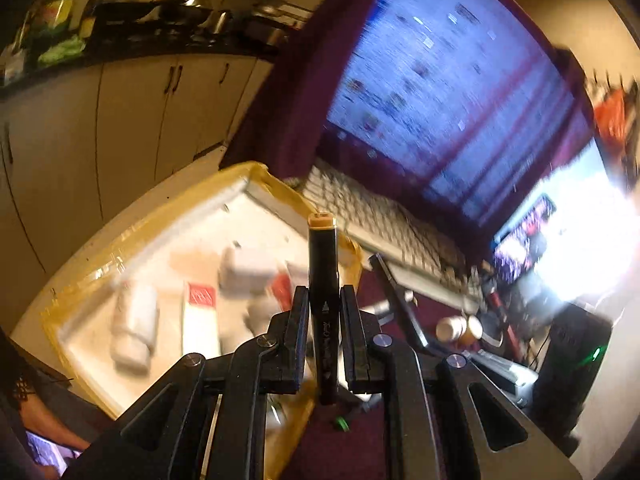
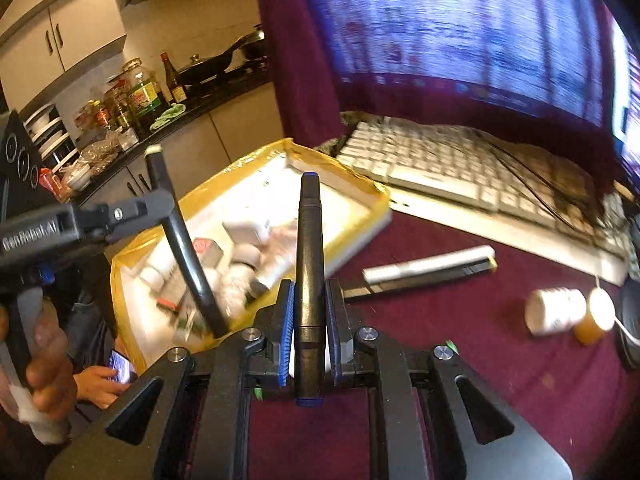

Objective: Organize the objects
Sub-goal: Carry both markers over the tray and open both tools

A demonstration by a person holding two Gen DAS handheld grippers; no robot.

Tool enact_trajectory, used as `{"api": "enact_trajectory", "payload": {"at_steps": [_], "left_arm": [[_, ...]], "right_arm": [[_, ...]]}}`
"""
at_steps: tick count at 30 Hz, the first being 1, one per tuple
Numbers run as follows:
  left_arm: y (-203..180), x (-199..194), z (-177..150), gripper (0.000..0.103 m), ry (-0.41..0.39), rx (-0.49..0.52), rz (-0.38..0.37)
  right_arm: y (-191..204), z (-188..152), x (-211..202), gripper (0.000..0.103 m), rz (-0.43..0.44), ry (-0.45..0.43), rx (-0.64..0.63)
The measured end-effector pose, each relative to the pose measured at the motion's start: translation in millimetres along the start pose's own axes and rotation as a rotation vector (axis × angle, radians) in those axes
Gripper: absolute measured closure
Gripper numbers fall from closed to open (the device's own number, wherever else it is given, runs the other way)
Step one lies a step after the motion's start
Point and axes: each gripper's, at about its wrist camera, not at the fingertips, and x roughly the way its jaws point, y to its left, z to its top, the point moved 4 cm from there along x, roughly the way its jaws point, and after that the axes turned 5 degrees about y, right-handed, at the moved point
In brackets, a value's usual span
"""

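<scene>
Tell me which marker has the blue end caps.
The marker in the right gripper, the blue-capped marker. The left gripper holds a tan-capped marker.

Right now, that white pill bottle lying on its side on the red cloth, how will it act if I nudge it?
The white pill bottle lies on its side and looks round, so it would probably roll. It looks like plastic, so likely light and not fragile. The orange bottle sits right beside it and could get bumped.

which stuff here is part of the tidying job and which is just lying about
In the job: tan-capped marker in left gripper; blue-capped marker in right gripper; yellow-rimmed tray.
Lying about: keyboard; monitor; cooking pan.
</scene>
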Motion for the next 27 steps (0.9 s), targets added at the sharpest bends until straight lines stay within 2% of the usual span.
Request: {"api": "enact_trajectory", "payload": {"at_steps": [3,6,10,12,19,27], "left_arm": [[13,3,17,0.091,0.002,-0.010,0.030],[26,14,29,0.091,0.031,-0.038,0.011],[40,30,42,0.091,0.062,-0.043,0.067],[47,38,48,0.091,0.082,-0.052,0.071],[64,70,59,0.091,0.154,-0.049,0.128],[70,104,58,0.091,0.231,-0.027,0.208]], "right_arm": [[6,11,17,0.090,0.010,0.019,-0.005],[10,19,30,0.090,0.013,0.030,-0.006],[10,27,43,0.090,0.002,0.043,0.004],[10,30,48,0.090,-0.009,0.043,0.008],[9,30,65,0.090,-0.057,0.049,-0.012],[10,27,71,0.090,-0.067,0.047,-0.034]]}}
